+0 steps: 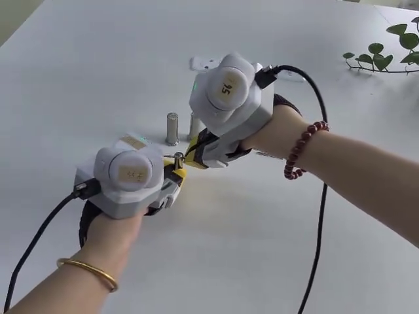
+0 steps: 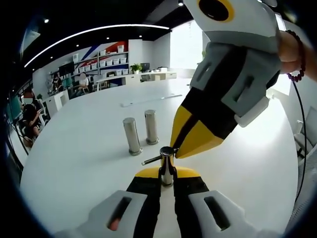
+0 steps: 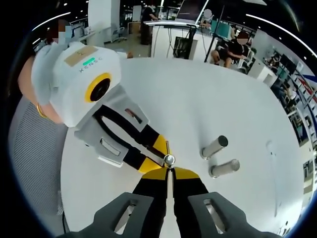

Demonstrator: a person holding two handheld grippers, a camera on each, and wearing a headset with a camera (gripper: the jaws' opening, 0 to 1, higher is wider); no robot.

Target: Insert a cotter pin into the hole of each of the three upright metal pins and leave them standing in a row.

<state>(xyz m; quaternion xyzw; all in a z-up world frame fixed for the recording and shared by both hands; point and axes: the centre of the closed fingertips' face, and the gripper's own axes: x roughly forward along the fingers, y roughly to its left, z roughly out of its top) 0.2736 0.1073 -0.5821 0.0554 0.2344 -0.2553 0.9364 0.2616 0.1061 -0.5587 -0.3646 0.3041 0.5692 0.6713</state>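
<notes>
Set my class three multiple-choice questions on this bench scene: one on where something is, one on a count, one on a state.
1. Where do the two free pins stand?
A. In a tray.
B. Stacked on each other.
C. On the table, side by side.

2. How many metal pins are there?
A. Two.
B. Three.
C. Five.

3. The left gripper is:
A. shut on a pin.
B. open wide.
C. lying flat on the table.

Answers:
1 C: both stand upright next to each other on the white top.
2 B: two are free and one is held.
3 A: its jaws clamp the pin, which has a cotter pin through it and the right gripper at its top.
</notes>
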